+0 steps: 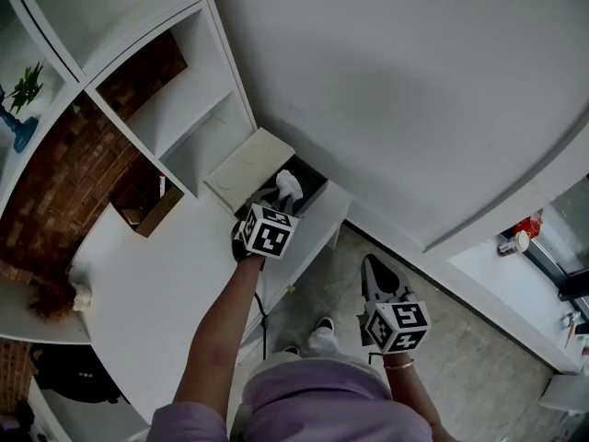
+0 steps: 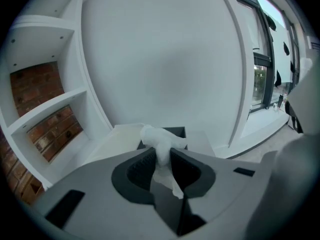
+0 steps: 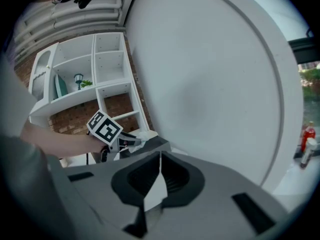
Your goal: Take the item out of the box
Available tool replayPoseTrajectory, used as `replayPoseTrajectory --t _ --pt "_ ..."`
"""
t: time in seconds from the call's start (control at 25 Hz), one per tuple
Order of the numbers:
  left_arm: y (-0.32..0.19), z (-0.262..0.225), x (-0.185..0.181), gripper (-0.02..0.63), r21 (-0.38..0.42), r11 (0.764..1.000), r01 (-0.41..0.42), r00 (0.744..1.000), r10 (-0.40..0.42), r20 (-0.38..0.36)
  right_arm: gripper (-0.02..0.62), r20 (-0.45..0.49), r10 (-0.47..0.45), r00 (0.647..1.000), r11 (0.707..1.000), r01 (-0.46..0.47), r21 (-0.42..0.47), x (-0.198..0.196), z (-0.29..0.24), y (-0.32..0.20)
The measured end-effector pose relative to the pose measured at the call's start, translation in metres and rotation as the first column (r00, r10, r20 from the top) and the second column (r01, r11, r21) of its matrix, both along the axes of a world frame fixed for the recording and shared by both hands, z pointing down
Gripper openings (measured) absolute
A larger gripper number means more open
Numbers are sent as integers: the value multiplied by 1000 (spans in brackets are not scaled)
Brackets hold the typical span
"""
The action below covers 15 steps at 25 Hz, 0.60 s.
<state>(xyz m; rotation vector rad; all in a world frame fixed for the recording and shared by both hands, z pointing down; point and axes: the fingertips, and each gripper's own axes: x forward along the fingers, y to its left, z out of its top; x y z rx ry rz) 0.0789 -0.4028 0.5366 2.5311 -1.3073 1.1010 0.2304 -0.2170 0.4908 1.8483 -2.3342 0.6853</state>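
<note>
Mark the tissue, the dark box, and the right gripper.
tissue (image 2: 156, 138): left gripper view, bunched part just above the jaws.
box (image 2: 177, 132): left gripper view, dark top beside the tissue.
right gripper (image 3: 160, 158): right gripper view, where its closed tips meet.

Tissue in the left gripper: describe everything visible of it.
The tissue is white, thin and crumpled, soft paper by its look. The left gripper pinches it mid-length: a bunched top sticks out past the jaws, a loose tail trails behind them. It is over the dark box; whether it touches the box is unclear.
</note>
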Motion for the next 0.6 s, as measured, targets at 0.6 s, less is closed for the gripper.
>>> replayPoseTrajectory --t 0.6 --pt "35 -57 -38 86 66 988 142 960 -121 -252 4 -16 -67 998 997 67 29 -22 -12 -11"
